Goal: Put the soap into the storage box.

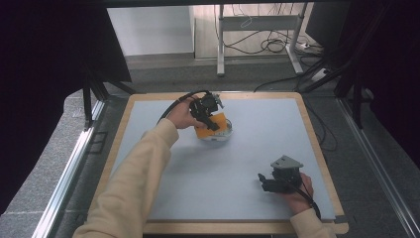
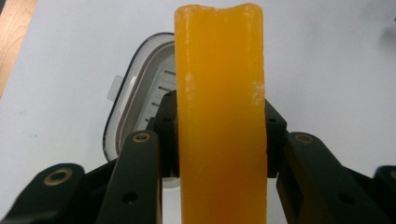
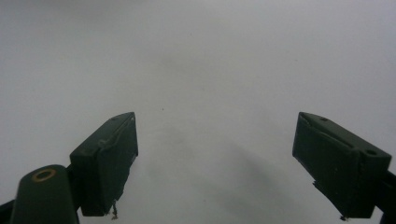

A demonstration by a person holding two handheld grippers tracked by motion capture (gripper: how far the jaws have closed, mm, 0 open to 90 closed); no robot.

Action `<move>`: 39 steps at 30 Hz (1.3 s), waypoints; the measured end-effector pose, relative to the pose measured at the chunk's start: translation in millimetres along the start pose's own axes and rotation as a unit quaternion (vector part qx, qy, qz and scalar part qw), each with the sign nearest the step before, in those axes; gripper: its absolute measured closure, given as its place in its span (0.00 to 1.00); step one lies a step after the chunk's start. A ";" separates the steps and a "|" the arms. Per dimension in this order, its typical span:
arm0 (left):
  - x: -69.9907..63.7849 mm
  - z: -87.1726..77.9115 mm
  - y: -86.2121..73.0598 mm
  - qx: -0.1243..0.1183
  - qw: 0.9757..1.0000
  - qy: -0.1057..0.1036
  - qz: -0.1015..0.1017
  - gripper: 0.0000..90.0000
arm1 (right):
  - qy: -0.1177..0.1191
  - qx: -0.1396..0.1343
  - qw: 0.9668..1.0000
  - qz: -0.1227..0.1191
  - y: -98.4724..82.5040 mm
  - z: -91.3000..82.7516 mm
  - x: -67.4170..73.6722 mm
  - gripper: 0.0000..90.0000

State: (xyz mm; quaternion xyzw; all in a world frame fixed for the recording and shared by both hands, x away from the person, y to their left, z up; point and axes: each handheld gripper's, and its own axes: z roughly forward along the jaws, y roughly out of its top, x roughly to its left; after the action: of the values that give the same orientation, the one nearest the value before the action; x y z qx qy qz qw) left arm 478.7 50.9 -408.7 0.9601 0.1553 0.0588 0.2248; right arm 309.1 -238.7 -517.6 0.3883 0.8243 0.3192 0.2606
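An orange block, like a bar of soap (image 2: 219, 116), stands upright between the jaws of my left gripper (image 2: 219, 133), which is shut on it. In the high view this gripper (image 1: 210, 118) holds the orange block (image 1: 214, 130) just over a white dish with a grey rim (image 1: 218, 137) at the table's far middle. The dish (image 2: 140, 93) lies behind the block in the left gripper view; whether the block touches it I cannot tell. My right gripper (image 1: 264, 181) rests near the front right of the mat, jaws wide apart (image 3: 215, 163) with nothing between them.
A pale blue-grey mat (image 1: 247, 148) covers the wooden table (image 1: 317, 144). Beyond the far edge lie a metal stand (image 1: 257, 29) and loose cables (image 1: 272, 47) on the floor. Dark frame bars stand at both sides.
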 end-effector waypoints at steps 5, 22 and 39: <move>9.1 8.4 5.1 0.002 1.000 -0.010 0.015 0.69 | 0.000 -0.001 1.000 0.001 -0.1 -0.5 -0.5 0.16; 23.5 29.2 13.3 0.019 0.999 -0.010 0.049 0.69 | -0.004 -0.001 1.000 0.002 -0.2 -1.6 -0.9 0.16; 32.4 45.3 11.5 0.023 0.999 -0.015 0.029 0.69 | -0.002 0.002 1.000 0.000 -0.6 0.1 -1.0 0.16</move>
State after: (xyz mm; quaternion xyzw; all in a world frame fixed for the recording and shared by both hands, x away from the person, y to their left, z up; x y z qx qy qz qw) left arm 520.7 32.9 -442.6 0.9700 0.1256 0.0474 0.2028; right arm 309.5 -239.7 -517.9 0.3895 0.8243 0.3169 0.2616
